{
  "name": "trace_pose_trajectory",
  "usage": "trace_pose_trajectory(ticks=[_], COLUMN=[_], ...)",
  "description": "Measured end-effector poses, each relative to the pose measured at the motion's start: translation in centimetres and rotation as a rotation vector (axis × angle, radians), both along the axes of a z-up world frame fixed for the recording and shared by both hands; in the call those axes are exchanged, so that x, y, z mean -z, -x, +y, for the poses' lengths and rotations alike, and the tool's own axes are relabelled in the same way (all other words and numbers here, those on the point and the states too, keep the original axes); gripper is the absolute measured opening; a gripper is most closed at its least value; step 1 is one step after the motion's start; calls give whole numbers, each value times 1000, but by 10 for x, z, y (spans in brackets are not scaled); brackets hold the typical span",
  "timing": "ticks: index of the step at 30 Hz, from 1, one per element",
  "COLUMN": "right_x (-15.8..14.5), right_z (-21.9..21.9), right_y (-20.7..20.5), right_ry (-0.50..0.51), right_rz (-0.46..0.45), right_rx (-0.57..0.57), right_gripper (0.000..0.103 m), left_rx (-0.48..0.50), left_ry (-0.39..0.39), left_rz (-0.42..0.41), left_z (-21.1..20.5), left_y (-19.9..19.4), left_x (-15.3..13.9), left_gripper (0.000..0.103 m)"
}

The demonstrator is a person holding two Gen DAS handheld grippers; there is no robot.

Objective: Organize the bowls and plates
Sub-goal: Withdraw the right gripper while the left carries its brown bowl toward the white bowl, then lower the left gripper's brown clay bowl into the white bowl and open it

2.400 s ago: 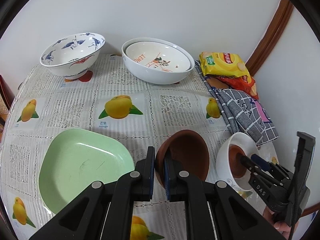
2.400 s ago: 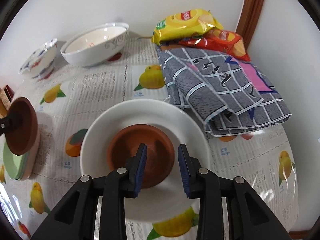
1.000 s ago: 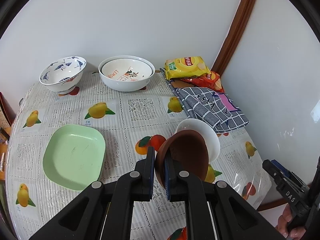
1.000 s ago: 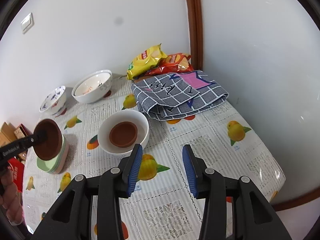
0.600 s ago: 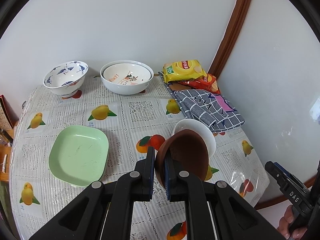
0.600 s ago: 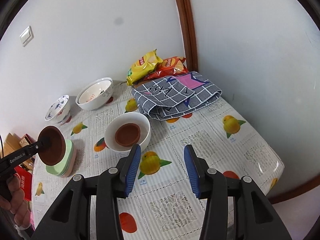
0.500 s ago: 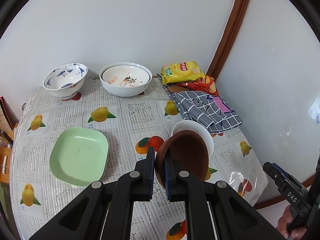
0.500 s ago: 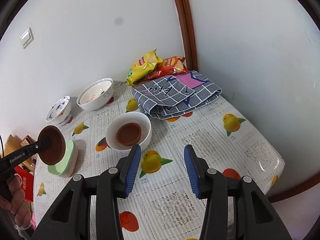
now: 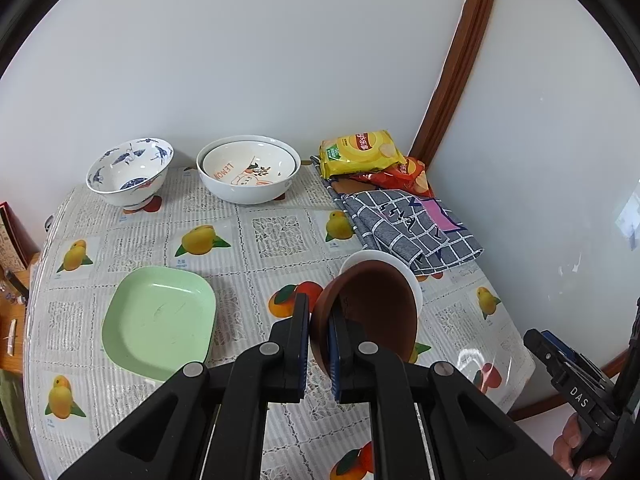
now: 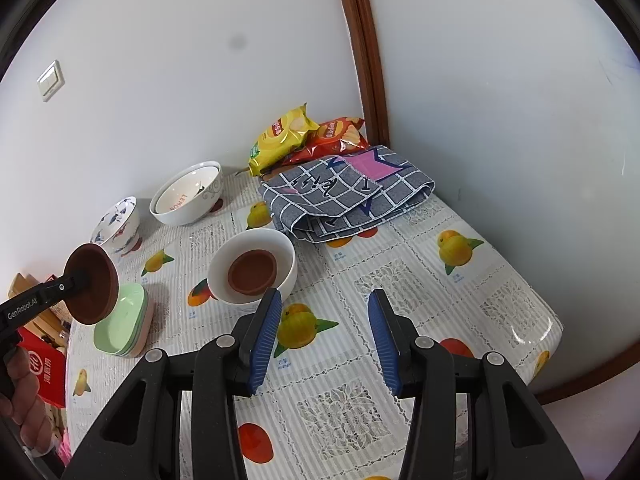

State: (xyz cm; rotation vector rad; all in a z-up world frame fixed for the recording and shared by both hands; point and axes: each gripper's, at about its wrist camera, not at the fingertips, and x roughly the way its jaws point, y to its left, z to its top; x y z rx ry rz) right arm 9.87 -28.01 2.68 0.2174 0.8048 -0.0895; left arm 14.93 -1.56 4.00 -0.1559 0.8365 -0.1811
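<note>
- Above the bench [image 9: 280,236], the left hand-held gripper [image 9: 319,344] pinches the rim of a tilted brown bowl [image 9: 372,312].
- The right hand-held gripper [image 10: 324,340] hangs half-spread, holding nothing.
- A second brown bowl [image 10: 252,272] sits inside the white bowl [image 10: 280,248], beside the green plates [image 10: 128,320].

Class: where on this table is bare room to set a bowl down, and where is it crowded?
Free: the near right corner, below the grey checked cloth. Crowded: the back edge, with the crane-pattern bowl, nested white bowls and crisp packets.
</note>
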Motion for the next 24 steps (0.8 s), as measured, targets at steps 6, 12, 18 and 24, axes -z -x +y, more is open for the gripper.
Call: trace_pose_trajectory(ticks=[6, 12, 18, 24], right_x=[9, 19, 27, 36], right_z=[-4, -13, -19, -22], right_y=[-5, -14, -23, -29], right_ry=[-1, -6, -4, 9], right_rz=[18, 34, 44, 59], right_rx=[-5, 3, 6, 2], right_gripper=[46, 46, 46, 46], left_rx=[6, 14, 18, 17], left_ry=[1, -6, -9, -15], left_rz=[26, 53, 71, 97], left_z=[-7, -17, -25, -34], left_y=[-11, -25, -37, -50], left_x=[12, 25, 35, 47], left_gripper=[9, 9, 9, 9])
